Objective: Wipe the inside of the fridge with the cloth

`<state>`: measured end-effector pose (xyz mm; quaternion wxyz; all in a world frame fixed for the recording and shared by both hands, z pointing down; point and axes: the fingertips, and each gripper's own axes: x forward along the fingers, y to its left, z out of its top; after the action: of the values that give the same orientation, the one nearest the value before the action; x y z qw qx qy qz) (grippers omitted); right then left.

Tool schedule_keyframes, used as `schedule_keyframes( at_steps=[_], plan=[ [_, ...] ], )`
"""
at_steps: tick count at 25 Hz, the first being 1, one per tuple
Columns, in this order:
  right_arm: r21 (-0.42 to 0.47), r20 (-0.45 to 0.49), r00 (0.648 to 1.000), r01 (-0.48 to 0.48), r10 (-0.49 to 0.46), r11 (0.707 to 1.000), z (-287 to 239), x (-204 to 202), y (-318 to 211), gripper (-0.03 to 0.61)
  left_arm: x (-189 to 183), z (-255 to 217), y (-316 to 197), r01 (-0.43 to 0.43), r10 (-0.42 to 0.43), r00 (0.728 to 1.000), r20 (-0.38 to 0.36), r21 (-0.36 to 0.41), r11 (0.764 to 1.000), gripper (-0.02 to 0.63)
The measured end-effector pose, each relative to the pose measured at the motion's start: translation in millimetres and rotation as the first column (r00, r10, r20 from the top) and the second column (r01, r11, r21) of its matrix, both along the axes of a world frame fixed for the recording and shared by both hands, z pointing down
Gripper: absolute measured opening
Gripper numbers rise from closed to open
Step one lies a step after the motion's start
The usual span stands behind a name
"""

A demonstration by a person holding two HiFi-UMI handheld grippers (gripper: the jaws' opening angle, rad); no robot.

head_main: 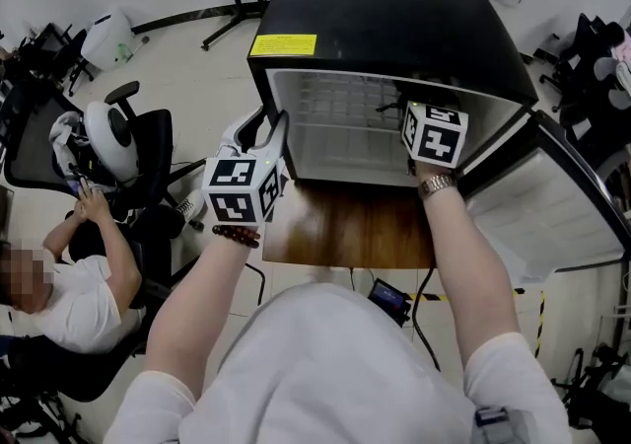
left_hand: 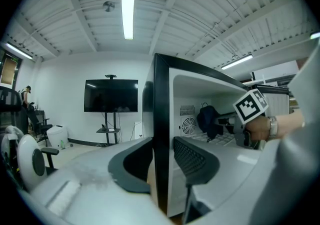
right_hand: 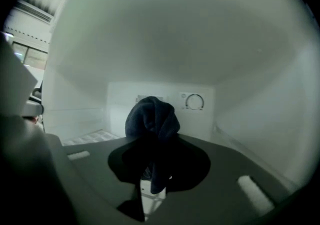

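two things stay mostly hidden from me in the head view. the right gripper (right_hand: 152,168) reaches in under the roof of the black, box-shaped mini fridge (head_main: 394,18) with a white lining, so only its marker cube and the wrist show there. the dark blue bunched cloth (right_hand: 152,119) does not show there at all. the white-lined fridge door (head_main: 552,205) hangs open at the right and runs off the picture's edge. the brown wooden table (head_main: 345,230) under the fridge is largely covered by the fridge and by the wearer's white shirt.

around it i see a pale floor (head_main: 197,67) and black office chairs (head_main: 148,136). a seated person in a white shirt (head_main: 69,304) is at the left. the left gripper view shows a black screen on a wheeled stand (left_hand: 111,95) and a long ceiling strip light (left_hand: 129,6).

the left gripper (left_hand: 163,164) has its jaws about half apart, one on each side of the fridge's black front left edge, and the pads look clamped on it. the right gripper's jaws are nearly together, pinching the cloth, which stands up above them deep inside the fridge. it is in front of the back wall and its round white dial (right_hand: 194,102). whether the cloth touches a wall i cannot tell.
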<state>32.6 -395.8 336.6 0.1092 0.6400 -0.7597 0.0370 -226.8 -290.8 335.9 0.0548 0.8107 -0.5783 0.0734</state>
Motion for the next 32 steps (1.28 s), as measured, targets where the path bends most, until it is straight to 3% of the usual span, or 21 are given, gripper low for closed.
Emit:
schedule_keyframes(
  at_steps=[9,15,23,32],
  plan=[
    [-0.003,0.066,0.981,0.184,-0.183,0.983,-2,-102,7,0.072,-1,0,3,-0.032,0.032,0.999,0.009,-0.007,0.999,0.124],
    [-0.019,0.088,0.962,0.26,-0.258,0.965,6,-157,-2,0.072,0,1,3,-0.062,0.062,0.998,0.021,-0.01,0.998,0.124],
    [-0.076,0.097,0.951,0.3,-0.292,0.951,22,-202,-13,0.072,0,0,4,-0.114,0.114,0.993,0.022,-0.003,0.994,0.124],
    [-0.193,0.036,0.969,0.247,-0.245,0.95,43,-208,-21,0.071,-1,1,6,-0.161,0.161,0.987,0.015,0.006,0.987,0.124]
  ],
)
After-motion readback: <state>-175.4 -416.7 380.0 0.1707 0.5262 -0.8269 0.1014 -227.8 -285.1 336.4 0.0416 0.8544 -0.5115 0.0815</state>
